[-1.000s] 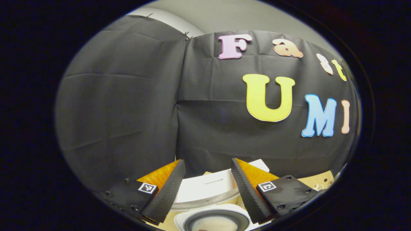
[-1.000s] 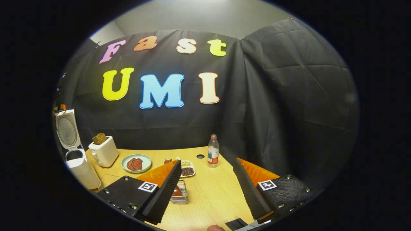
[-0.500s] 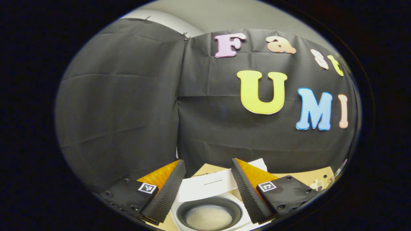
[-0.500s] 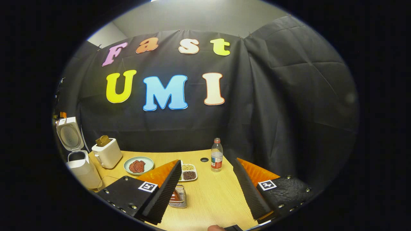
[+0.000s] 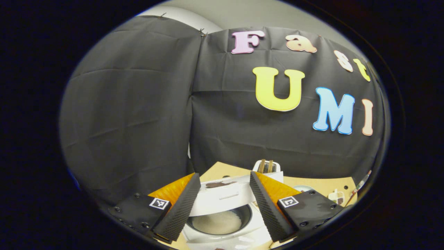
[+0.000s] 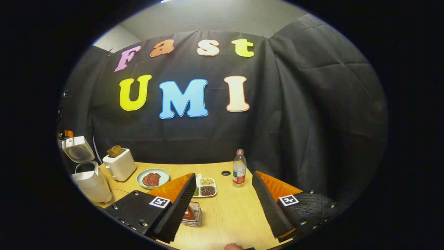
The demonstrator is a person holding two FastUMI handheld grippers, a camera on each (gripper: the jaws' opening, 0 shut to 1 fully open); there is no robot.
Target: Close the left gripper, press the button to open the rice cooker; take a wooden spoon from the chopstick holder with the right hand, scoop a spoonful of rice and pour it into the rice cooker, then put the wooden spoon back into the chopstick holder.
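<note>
The white rice cooker (image 5: 242, 236) sits just below and ahead of my left gripper (image 5: 223, 177), which is open, its fingers astride the cooker with nothing between them. The cooker's lid (image 5: 225, 196) stands raised, and the inner pot (image 5: 216, 222) holds white rice. In the right gripper view the same rice cooker (image 6: 91, 182) stands at the table's far left with its lid (image 6: 78, 151) tipped back. My right gripper (image 6: 223, 176) hangs open and empty above the wooden table (image 6: 229, 215).
A white toaster (image 6: 119, 165) with bread stands beside the cooker and shows behind it as toaster (image 5: 266, 167). To the right are a plate of red slices (image 6: 152, 178), a divided bean dish (image 6: 204, 189), a plastic bottle (image 6: 239, 168) and a small clear container (image 6: 192, 213).
The left view has tipped downward, so the cooker's pot sits higher between the fingers and the toaster has come into sight. The right view has shifted slightly. Both grippers stayed open.
</note>
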